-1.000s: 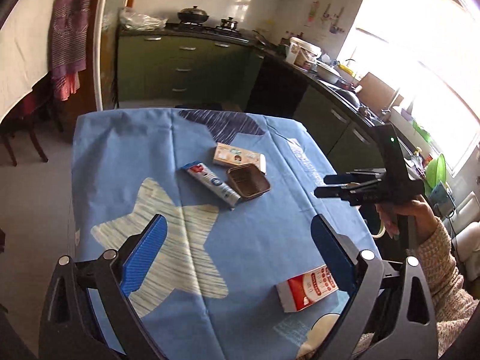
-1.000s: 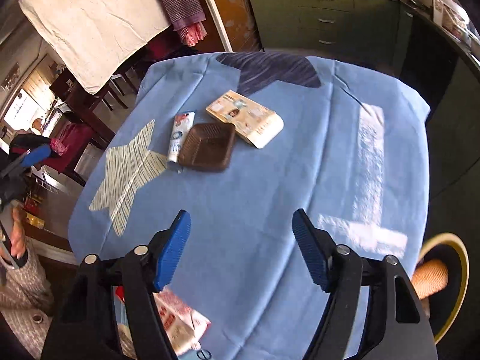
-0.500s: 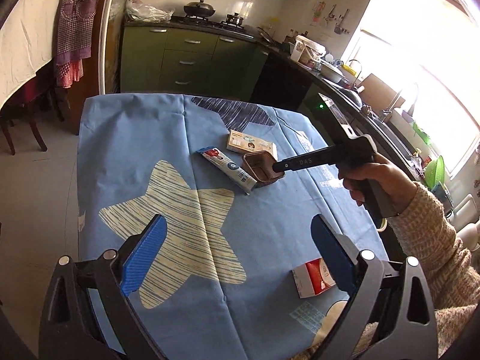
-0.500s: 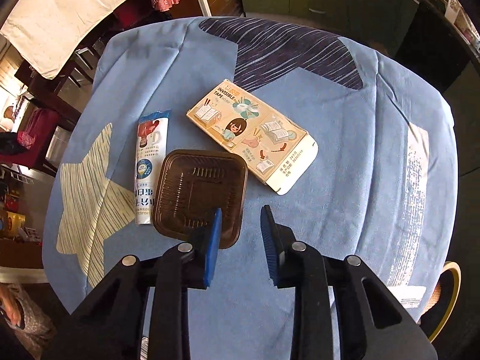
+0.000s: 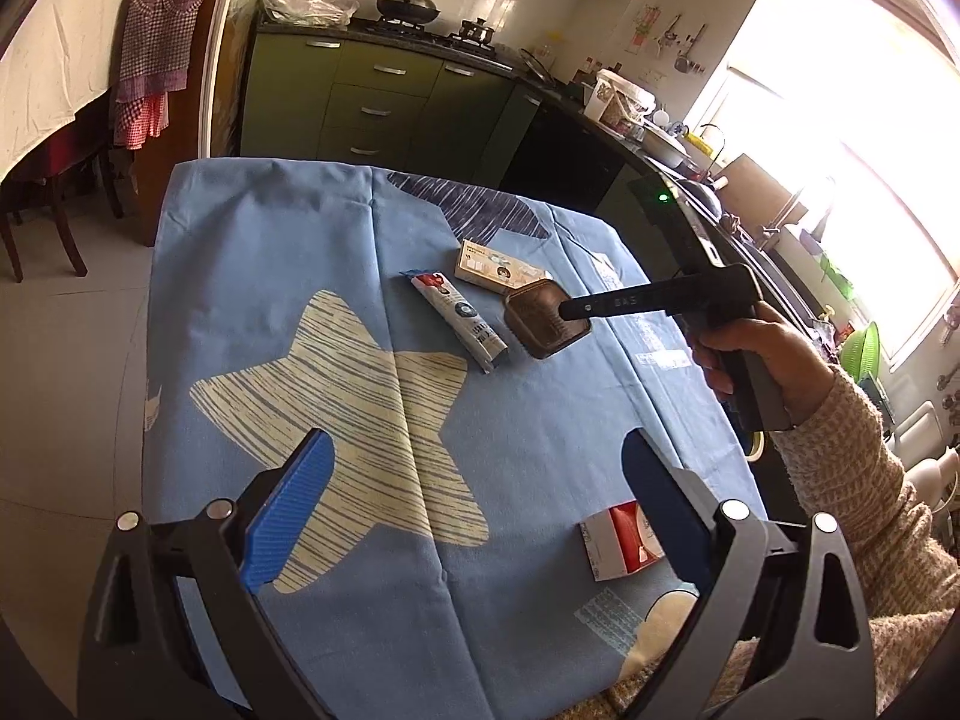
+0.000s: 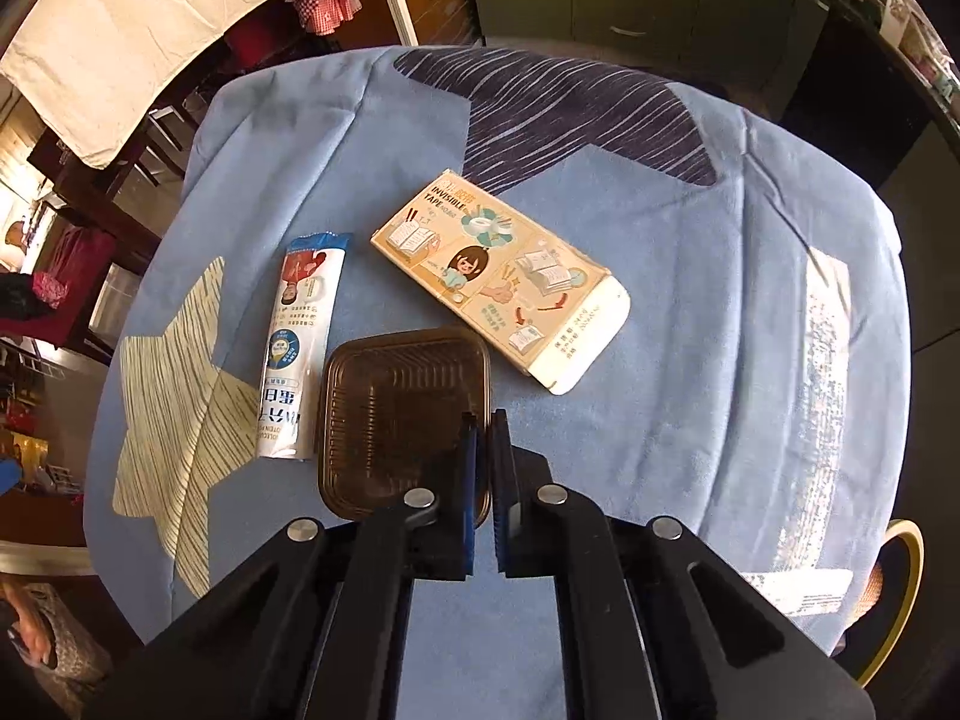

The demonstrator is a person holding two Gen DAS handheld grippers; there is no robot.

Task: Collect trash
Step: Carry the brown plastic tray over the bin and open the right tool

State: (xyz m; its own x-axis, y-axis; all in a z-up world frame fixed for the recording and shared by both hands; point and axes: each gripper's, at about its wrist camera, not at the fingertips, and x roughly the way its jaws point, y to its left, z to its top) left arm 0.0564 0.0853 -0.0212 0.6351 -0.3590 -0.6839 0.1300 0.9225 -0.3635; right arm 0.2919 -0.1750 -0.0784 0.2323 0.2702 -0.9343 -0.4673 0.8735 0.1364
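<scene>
Pickup step; my right gripper (image 6: 485,429) has just been closing, now clamped on the near rim of the brown tray (image 6: 396,408) between wrapper (image 6: 303,348) and tape box (image 6: 498,276); left gripper (image 5: 474,498) gapes empty; next, a clean lift.

Green kitchen cabinets (image 5: 384,102) line a white-tiled wall, a wok (image 5: 408,2) on the hob. Daylight floods through a window (image 5: 852,138) at right. Grey tiles cover the floor (image 5: 66,348).
</scene>
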